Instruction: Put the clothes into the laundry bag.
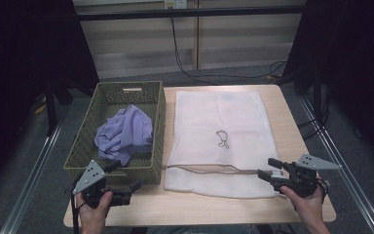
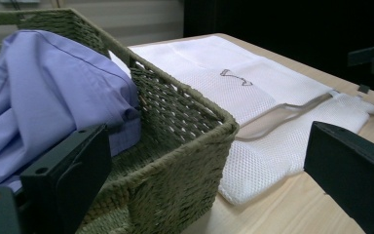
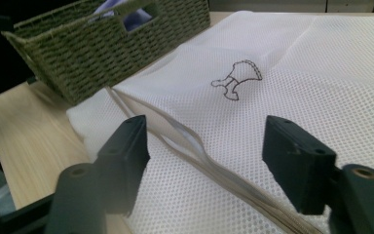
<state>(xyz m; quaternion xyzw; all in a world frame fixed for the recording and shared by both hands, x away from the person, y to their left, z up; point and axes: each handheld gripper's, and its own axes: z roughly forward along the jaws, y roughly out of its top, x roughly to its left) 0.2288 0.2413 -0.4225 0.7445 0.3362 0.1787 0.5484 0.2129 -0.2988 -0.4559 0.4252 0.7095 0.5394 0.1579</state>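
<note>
Your left gripper (image 1: 121, 187) and right gripper (image 1: 269, 171) both hold their jaws released, gripping nothing. The basket (image 1: 156, 117) wall hides part of the shirt (image 1: 125, 134); the mesh bag (image 1: 219, 112) lies flat.

Light wooden table (image 1: 253, 207), woven basket (image 1: 83, 146) left, white mesh bag (image 1: 209, 122) flat beside it

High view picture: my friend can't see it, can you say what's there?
A white mesh laundry bag lies flat on a wooden table, beside a woven basket holding a purple shirt. A person's left gripper and right gripper wait open.
</note>
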